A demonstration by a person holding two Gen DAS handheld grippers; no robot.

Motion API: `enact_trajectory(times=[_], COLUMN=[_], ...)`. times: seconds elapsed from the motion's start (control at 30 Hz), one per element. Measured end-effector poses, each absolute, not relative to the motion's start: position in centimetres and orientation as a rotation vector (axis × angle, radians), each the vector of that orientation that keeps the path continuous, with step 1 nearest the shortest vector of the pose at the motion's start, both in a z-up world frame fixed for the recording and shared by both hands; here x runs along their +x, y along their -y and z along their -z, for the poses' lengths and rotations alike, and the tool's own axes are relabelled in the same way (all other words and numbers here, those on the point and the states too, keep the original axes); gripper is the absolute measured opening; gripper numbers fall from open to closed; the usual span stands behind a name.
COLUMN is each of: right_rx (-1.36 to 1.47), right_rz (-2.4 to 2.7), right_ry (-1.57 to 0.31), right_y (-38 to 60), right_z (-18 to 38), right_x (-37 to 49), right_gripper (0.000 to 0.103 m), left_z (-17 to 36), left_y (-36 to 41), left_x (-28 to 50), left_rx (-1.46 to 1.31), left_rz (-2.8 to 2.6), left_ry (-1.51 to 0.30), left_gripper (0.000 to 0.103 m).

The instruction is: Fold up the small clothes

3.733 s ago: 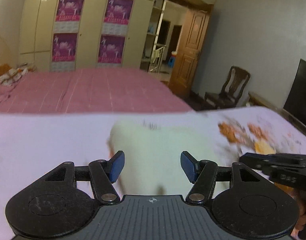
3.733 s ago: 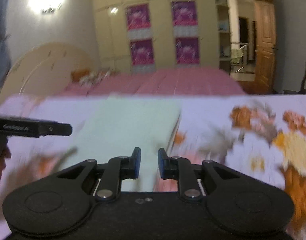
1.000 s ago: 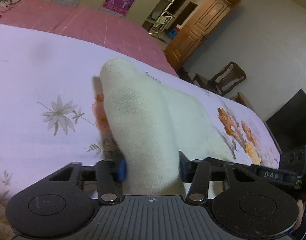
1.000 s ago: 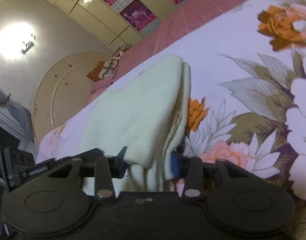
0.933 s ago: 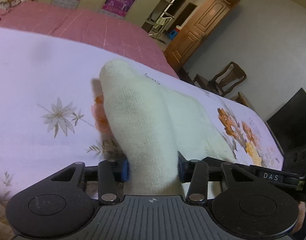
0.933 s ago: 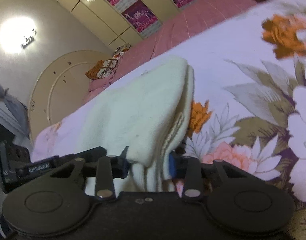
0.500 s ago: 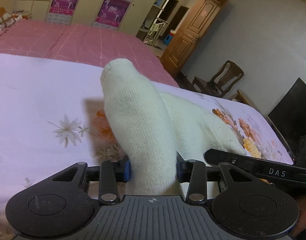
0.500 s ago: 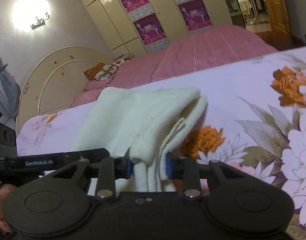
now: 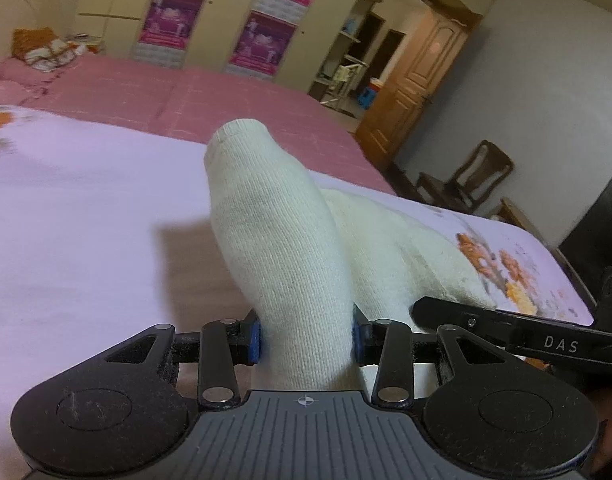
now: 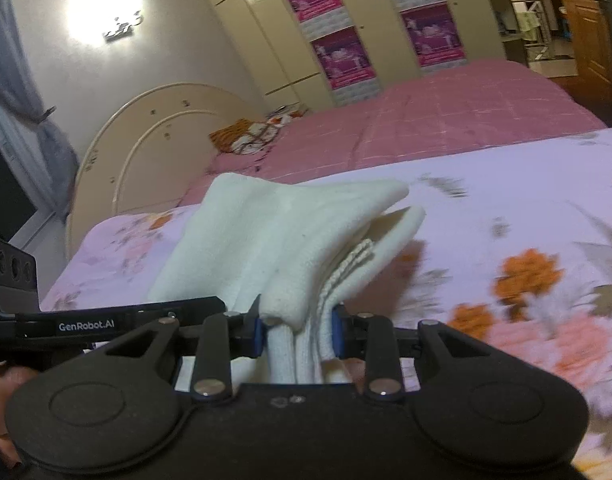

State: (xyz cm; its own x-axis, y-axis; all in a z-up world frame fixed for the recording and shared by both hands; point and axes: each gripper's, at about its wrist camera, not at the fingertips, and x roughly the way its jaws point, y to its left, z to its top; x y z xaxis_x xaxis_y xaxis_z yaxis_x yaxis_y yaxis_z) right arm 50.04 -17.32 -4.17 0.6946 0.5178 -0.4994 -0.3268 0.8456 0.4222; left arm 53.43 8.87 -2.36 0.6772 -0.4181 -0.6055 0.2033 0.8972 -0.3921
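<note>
A cream knitted garment (image 9: pixel 290 256) is held up off the floral bedsheet (image 9: pixel 66 216). My left gripper (image 9: pixel 306 340) is shut on one bunched end of it, and the fabric rises in a peak in front of the camera. My right gripper (image 10: pixel 296 334) is shut on the other end, where folded layers and a ribbed hem (image 10: pixel 346 268) show. The garment (image 10: pixel 290 232) spans between both grippers. The right gripper's body (image 9: pixel 518 332) shows at the right of the left wrist view; the left gripper's body (image 10: pixel 106 324) shows at the left of the right wrist view.
A pink bedspread (image 9: pixel 178 96) lies beyond the sheet, with a curved cream headboard (image 10: pixel 154 140) and a patterned pillow (image 10: pixel 250 136). Wardrobes with pink posters (image 10: pixel 338 56) line the far wall. A wooden door (image 9: pixel 418 92), a chair (image 9: pixel 474 176) and a dark screen (image 9: pixel 594 232) stand at right.
Both grippers closed on the garment's ends and lifted them off the sheet. The views have tilted up and the fabric now hangs higher between the grippers.
</note>
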Motion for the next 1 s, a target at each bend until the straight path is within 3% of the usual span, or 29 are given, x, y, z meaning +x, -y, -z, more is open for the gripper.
enact_trajectory(times=[0.53,0.63,0.7,0.8,0.93,1.0], right_rx=[0.31,0.314,0.337,0.374,0.376,0.366], right_rz=[-0.649,-0.625,-0.596,-0.574,-0.542,-0.538], right_ry=[-0.753,-0.774,-0.801,-0.813,-0.798,-0.731], right_y=[6.6,6.8,7.6,8.5,9.7,10.5], right_z=[6.3,7.2,8.2,9.4,8.4,7.0], right_x=[46.1,45.8,45.9,46.0,45.6,45.3], right_gripper=[0.03,0.03,0.031,0.037,0.053,0.054], left_z=[6.6,7.8,8.5,8.6,6.8,5.6], left_y=[-20.0,-20.5,-20.6,-20.7,-22.1,-22.9], left_x=[44.8,44.0,43.6,43.1,41.4,41.4], left_rx=[-0.397,-0.435,-0.438,-0.441,-0.41,-0.38], left_rz=[0.267,0.244,0.222,0.22,0.183,0.156], left_ry=[-0.83,-0.812,-0.797,-0.777,-0.72,-0.681], left_gripper=[0.041,0.053,0.066,0.067,0.067,0.066])
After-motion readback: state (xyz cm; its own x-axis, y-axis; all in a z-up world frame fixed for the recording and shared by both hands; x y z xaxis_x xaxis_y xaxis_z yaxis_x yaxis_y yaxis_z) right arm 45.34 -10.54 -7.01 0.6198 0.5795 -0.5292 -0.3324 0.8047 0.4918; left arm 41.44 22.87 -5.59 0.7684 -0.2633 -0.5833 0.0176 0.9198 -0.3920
